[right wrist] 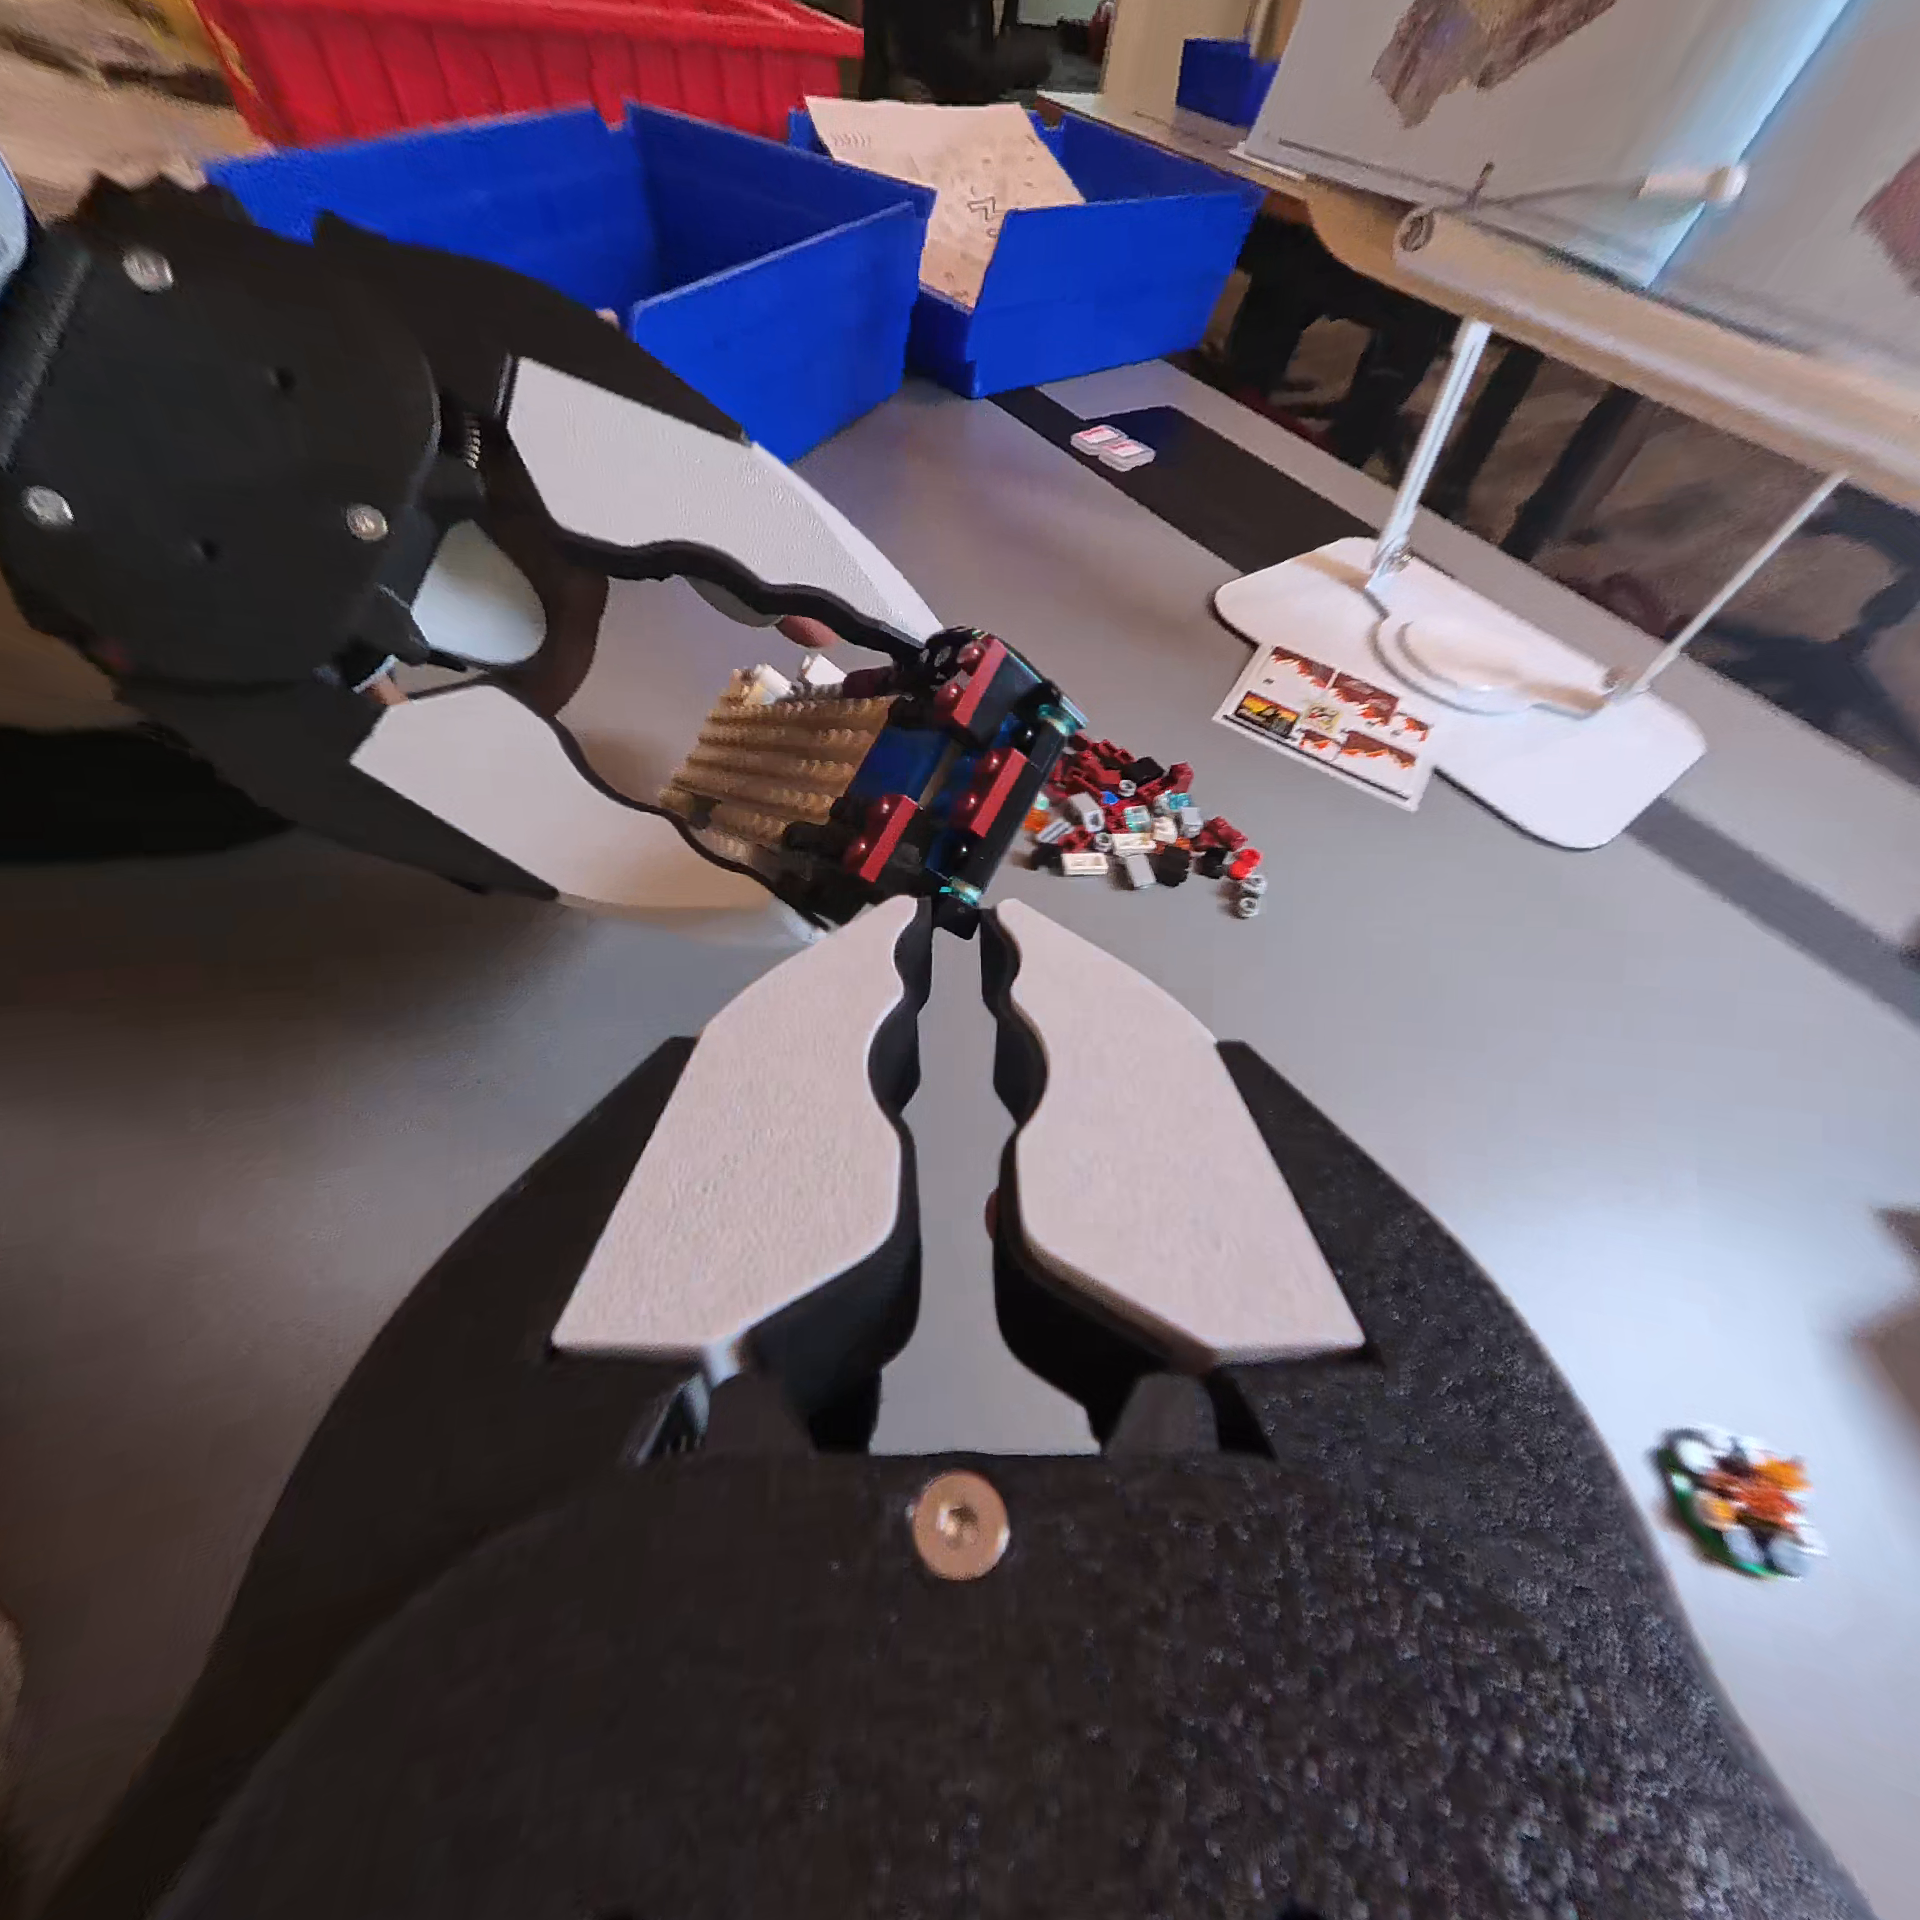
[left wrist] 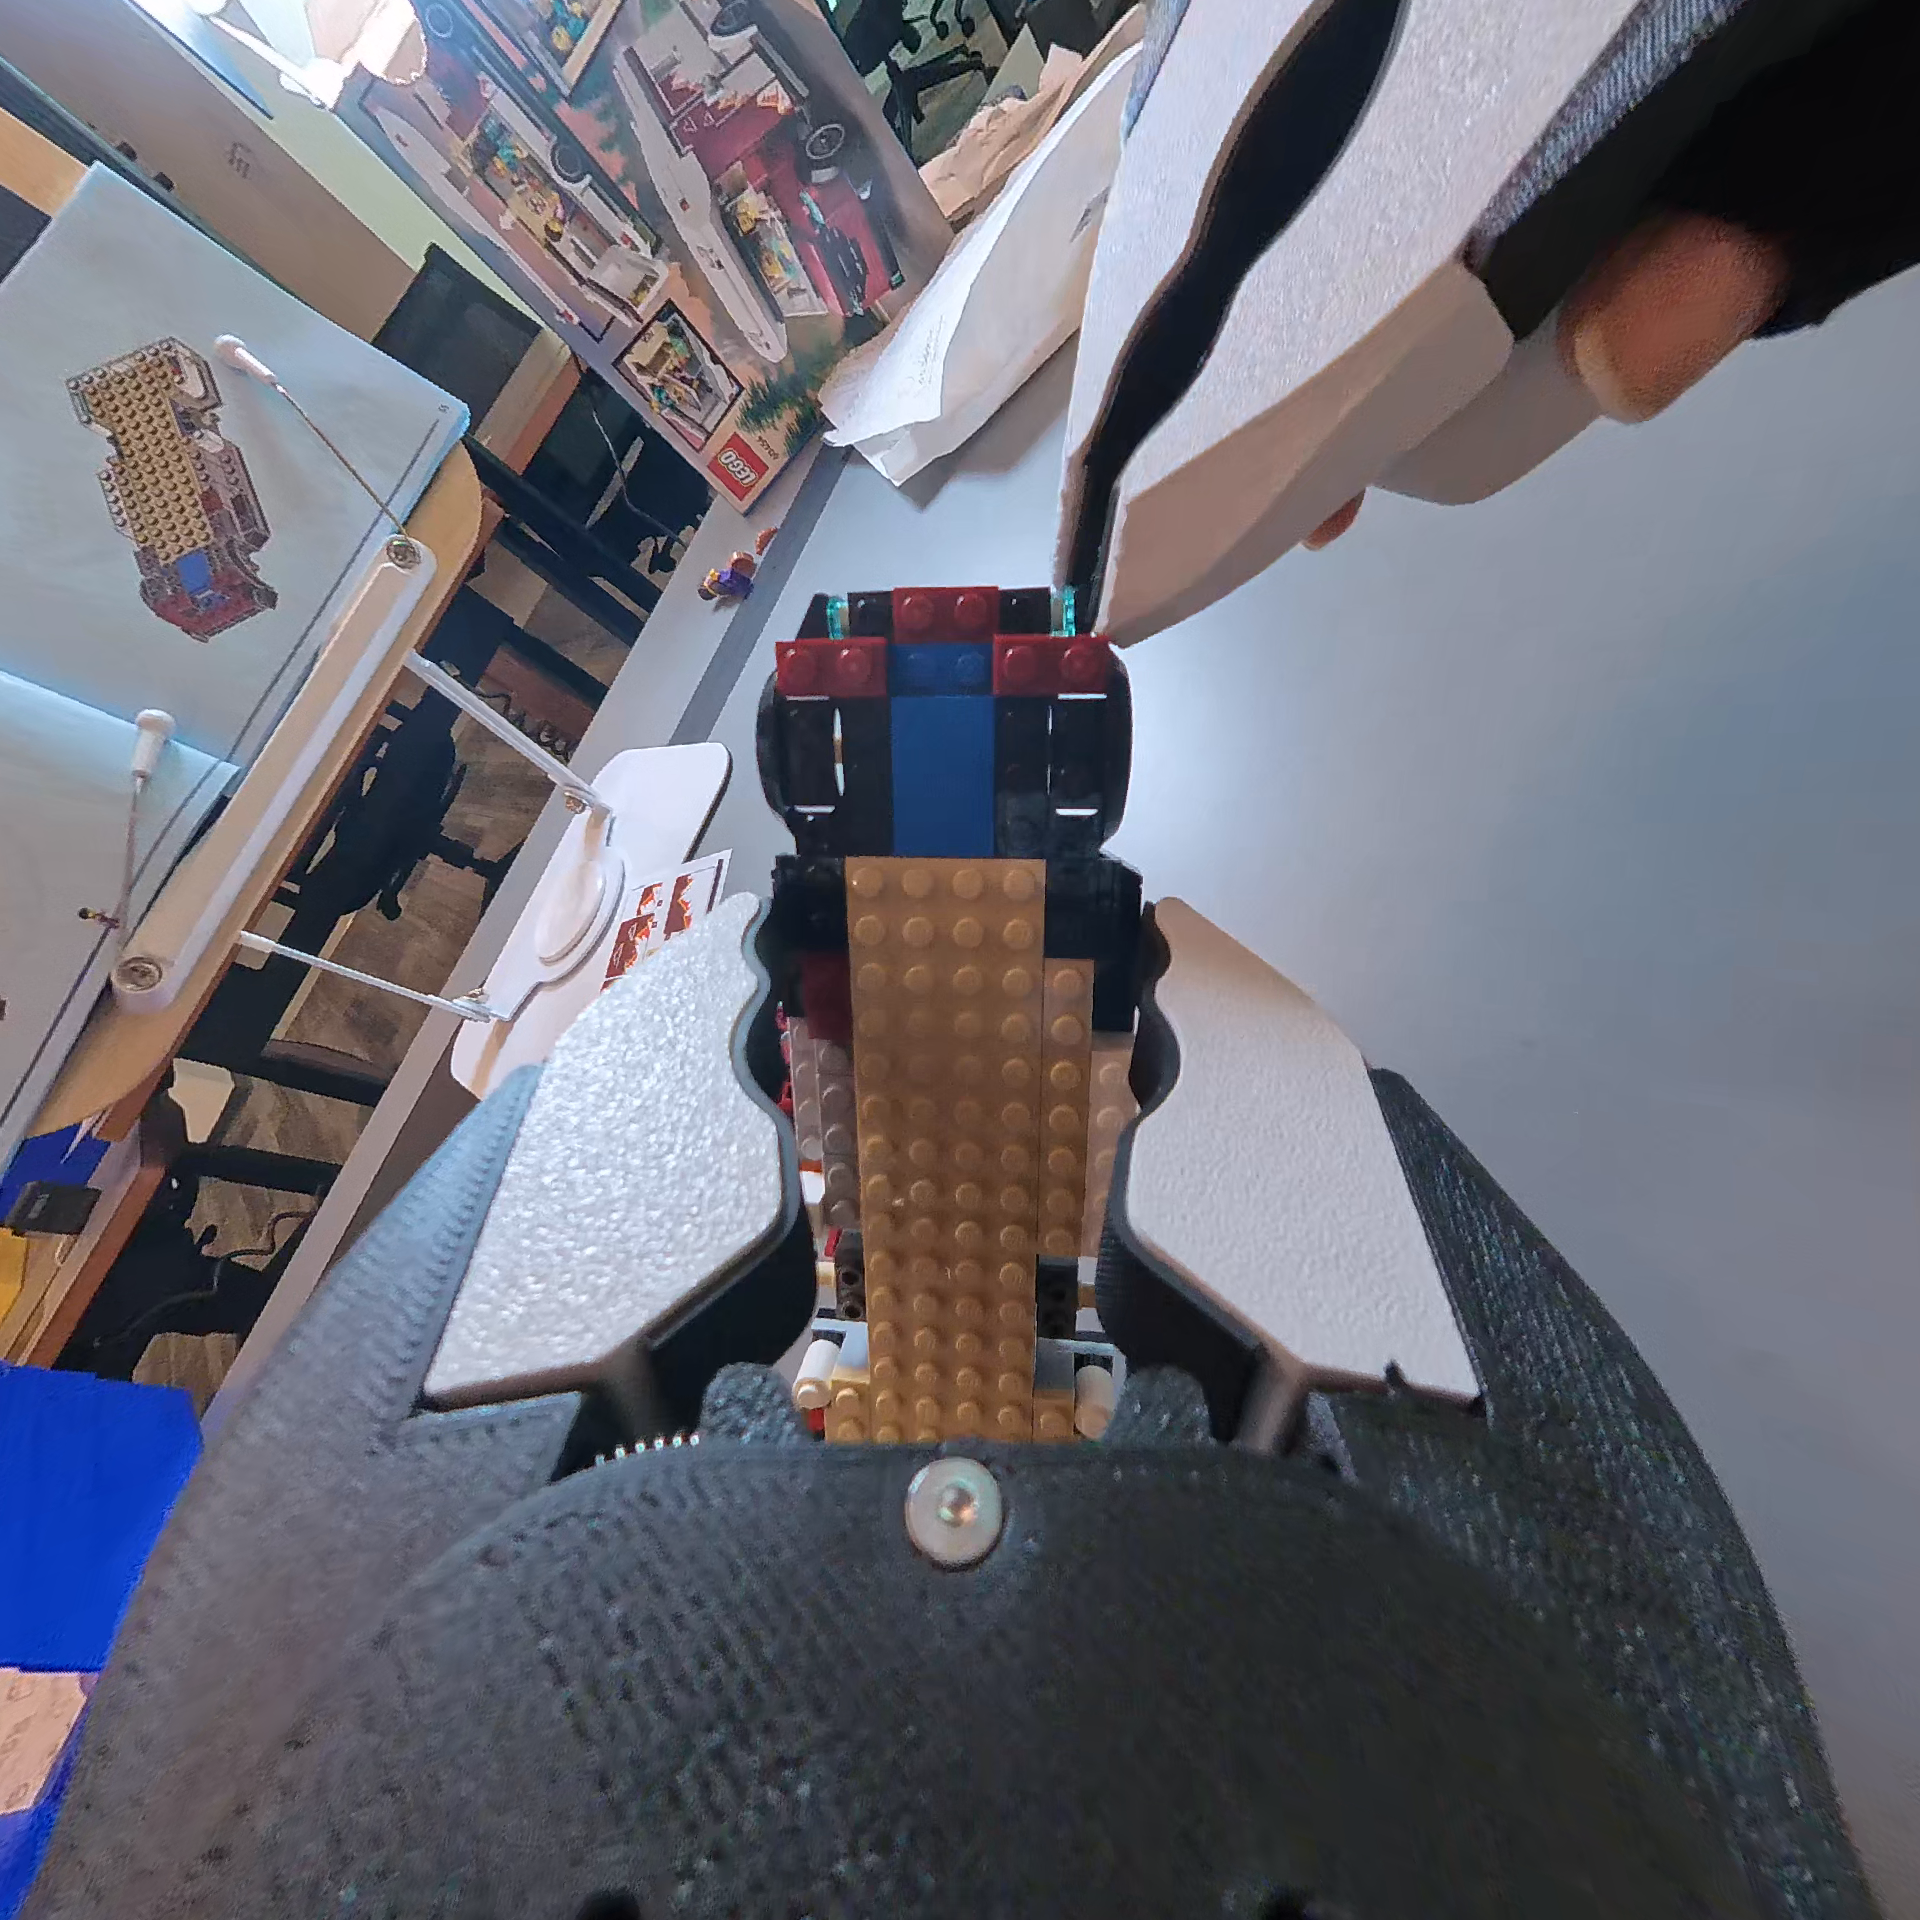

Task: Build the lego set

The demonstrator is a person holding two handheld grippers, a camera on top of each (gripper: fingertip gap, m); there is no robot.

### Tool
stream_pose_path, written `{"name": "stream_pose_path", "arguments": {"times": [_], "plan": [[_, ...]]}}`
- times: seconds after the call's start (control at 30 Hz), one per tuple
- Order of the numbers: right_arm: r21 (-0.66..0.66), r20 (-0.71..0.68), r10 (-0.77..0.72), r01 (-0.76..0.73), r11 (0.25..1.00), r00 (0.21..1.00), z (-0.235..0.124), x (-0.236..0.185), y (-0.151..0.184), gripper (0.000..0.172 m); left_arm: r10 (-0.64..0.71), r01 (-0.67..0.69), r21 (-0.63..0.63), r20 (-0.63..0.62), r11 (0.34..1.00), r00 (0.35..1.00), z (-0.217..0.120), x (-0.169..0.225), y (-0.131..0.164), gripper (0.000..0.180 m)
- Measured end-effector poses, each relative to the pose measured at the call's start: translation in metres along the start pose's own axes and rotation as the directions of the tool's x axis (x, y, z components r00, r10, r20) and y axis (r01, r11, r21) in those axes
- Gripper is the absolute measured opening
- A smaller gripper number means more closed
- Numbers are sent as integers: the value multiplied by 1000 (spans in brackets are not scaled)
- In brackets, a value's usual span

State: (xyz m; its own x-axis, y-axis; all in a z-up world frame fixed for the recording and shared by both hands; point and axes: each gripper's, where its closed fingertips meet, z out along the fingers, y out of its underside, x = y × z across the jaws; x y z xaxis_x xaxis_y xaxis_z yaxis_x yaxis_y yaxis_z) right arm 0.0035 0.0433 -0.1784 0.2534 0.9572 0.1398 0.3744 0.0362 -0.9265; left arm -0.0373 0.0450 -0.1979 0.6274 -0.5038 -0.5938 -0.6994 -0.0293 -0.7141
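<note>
**Tan studded plate in the left grasp, right tips at the far corner**

Tan plate, studs up, forms the deck of a brick-built model (left wrist: 945, 1039); black, dark red and one smooth blue tile make up its far end. The model is held clear of the grey table (left wrist: 1507, 831), long axis running straight out along the left gripper (left wrist: 951, 935). That gripper stands wide, its white textured fingers (left wrist: 665, 1039) closed against the model's two black flanks.

The right gripper (right wrist: 954, 920) comes in from the model's far end, nearly at right angles to the long axis. Its jaws are narrow, and a small black piece (right wrist: 956, 920) at the model's corner, just under a clear teal stud, sits between the tips. The pads look pressed on it, though blur leaves this uncertain. The right gripper is nearer that corner; the left only carries the body.

Beyond the model lies a loose pile of small bricks (right wrist: 1143, 821), mostly dark red, grey and black. A sticker sheet (right wrist: 1325, 727) touches the white foot of a booklet stand (right wrist: 1538, 769). Blue bins (right wrist: 769, 301) stand well apart at the table's back.
</note>
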Motion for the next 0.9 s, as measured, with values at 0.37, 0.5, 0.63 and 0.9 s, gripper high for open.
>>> {"name": "stream_pose_path", "arguments": {"times": [0.37,0.5,0.63,0.9], "plan": [[86,25,75,-77,993,997,-6,2,-7,7,-1,1,4,3,1000,1000,-1,-2,0,66],[91,56,95,-99,991,994,-6,-1,-6,5,3,-3,4,2,1000,1000,-1,-2,0,66],[82,120,180,-191,978,976,-6,-3,-5,14,5,-5,7,0,1000,1000,-1,-1,-1,66],[80,247,340,-369,926,908,-7,-5,-5,8,-1,2,32,-18,999,1000,-3,1,-4,66]]}}
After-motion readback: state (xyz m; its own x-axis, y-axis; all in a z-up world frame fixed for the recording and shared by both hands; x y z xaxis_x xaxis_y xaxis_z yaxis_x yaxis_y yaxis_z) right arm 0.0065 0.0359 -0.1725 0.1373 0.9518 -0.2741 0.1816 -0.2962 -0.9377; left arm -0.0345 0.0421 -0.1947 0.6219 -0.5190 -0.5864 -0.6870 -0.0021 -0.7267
